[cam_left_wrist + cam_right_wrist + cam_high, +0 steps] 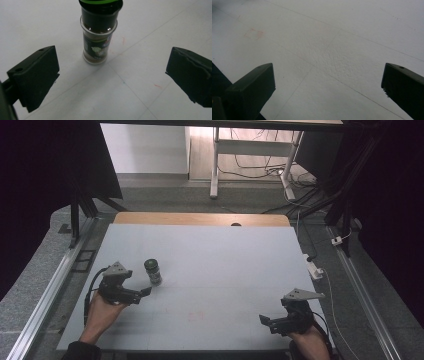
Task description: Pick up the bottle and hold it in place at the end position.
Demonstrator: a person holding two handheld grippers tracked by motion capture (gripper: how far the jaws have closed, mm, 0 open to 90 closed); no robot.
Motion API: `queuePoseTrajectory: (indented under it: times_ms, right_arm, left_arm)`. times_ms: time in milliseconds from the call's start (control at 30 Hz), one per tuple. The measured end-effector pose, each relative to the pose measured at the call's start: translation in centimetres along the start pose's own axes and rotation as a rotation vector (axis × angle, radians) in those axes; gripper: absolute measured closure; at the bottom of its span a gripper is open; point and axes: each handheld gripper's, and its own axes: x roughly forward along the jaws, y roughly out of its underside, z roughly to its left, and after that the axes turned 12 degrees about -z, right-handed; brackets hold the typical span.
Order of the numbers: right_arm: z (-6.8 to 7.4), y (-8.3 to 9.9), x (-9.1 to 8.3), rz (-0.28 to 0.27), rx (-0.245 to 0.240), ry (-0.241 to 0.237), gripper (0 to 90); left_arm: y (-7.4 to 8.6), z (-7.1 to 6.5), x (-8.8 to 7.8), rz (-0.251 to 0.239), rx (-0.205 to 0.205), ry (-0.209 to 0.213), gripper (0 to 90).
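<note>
The spice jar's green cap is cut off by the top edge in the left gripper view, and its label is too blurred to read. The jar stands upright on the white table, just ahead of the left gripper and untouched (jaws spread wide, empty). The right gripper, well apart near the table's front edge, also gapes open over bare tabletop.
</note>
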Motion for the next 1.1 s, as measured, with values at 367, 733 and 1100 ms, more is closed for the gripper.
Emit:
queuePoseTrajectory:
  times_ms: [367, 733, 1100]
  right_arm:
    - [0.0, 0.0, 0.1, 0.004, 0.005, -0.005, 0.0]
    - [0.0, 0.0, 0.1, 0.005, 0.004, -0.007, 0.0]
    - [0.0, 0.0, 0.0, 0.008, -0.002, -0.006, 0.0]
  left_arm:
    - [-0.3, 1.1, 3.3, 0.030, 0.011, -0.003, 0.0]
    - [-0.4, 1.2, 5.1, 0.079, 0.110, -0.045, 9.2]
    - [-0.6, 1.3, 5.0, 0.061, 0.113, -0.001, 52.1]
